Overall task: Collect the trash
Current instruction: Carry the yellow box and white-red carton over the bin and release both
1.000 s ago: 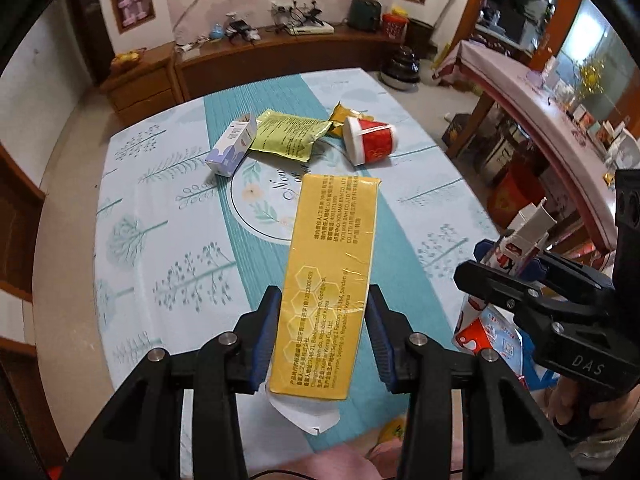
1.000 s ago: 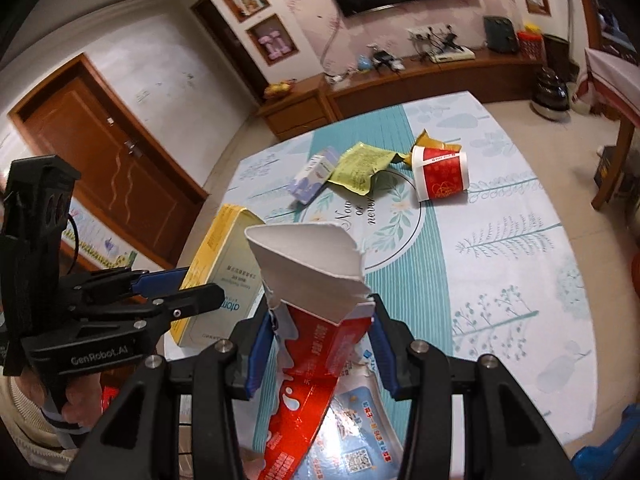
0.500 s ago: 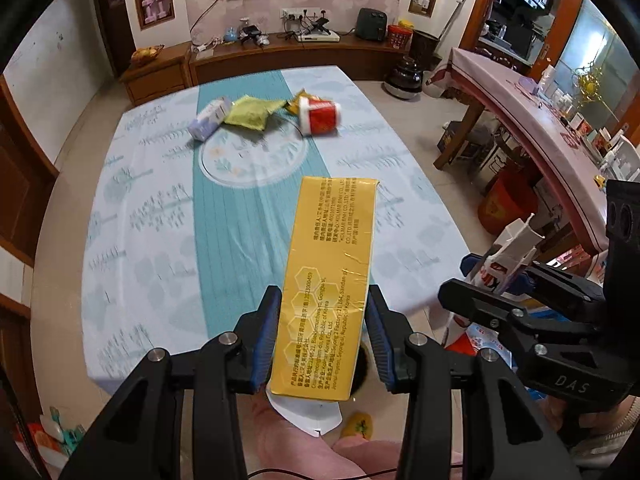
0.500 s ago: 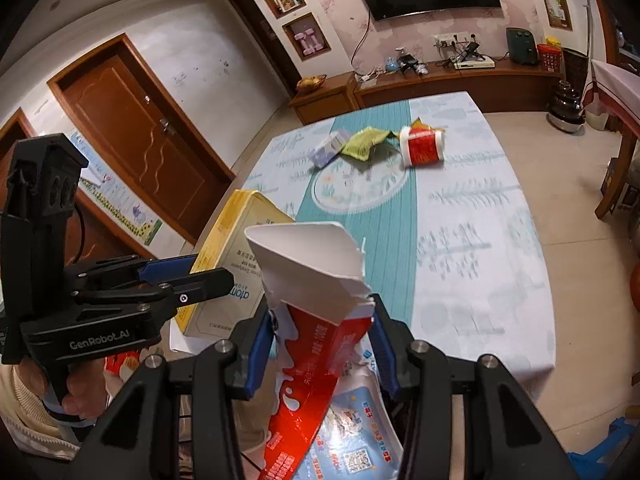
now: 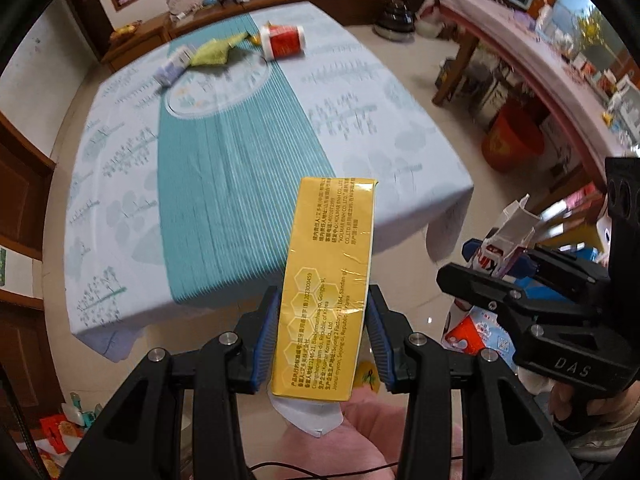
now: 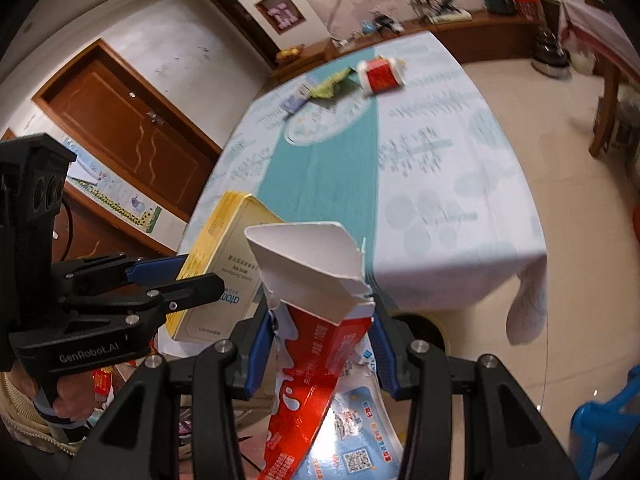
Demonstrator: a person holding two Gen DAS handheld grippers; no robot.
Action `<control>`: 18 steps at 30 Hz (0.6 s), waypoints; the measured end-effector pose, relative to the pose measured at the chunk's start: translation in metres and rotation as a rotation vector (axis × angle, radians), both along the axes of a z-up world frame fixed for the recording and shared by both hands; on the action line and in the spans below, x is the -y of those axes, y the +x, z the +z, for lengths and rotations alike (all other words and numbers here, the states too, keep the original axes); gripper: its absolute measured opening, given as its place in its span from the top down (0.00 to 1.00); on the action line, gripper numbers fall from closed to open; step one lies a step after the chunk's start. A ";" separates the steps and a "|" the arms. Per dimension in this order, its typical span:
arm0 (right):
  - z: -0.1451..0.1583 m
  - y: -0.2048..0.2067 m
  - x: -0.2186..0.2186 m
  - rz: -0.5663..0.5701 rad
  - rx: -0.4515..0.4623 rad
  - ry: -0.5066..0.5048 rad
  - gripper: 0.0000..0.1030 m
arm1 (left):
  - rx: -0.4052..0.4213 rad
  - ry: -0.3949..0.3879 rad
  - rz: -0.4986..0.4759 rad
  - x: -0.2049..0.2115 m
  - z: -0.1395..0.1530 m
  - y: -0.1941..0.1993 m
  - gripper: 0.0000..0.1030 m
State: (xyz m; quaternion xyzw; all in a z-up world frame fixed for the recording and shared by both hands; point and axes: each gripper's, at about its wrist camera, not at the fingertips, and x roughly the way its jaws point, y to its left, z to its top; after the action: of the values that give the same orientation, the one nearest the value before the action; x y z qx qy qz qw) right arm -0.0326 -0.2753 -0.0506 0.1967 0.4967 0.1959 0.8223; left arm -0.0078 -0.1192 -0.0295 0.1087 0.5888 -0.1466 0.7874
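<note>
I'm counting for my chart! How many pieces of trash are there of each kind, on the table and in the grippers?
Boxes: 2, yellow box, small box
Cartons: 1, torn carton
Cups: 1, red cup
Wrappers: 2, green wrapper, yellow wrapper
Total: 6

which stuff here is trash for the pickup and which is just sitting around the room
Trash for the job:
- yellow box, in the left gripper
- torn red carton, in the right gripper
- red cup, green packet, small white box on the table

Just lying about:
- red bucket
- blue chair
</note>
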 end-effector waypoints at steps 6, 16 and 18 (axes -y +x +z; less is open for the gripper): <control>-0.050 -0.017 -0.002 -0.027 -0.104 -0.027 0.56 | -0.100 0.020 -0.039 0.002 -0.061 -0.015 0.61; -0.169 -0.037 -0.029 -0.092 -0.292 -0.055 0.56 | -0.236 0.022 -0.008 -0.016 -0.189 -0.034 0.61; -0.188 -0.037 -0.035 -0.098 -0.305 -0.064 0.56 | -0.249 0.013 0.006 -0.021 -0.209 -0.033 0.61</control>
State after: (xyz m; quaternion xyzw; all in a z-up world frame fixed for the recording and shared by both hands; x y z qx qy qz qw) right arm -0.0695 -0.2404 -0.2383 0.2220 0.6114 0.1075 0.7519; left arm -0.0405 -0.0980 -0.2383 0.0928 0.6834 -0.1530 0.7078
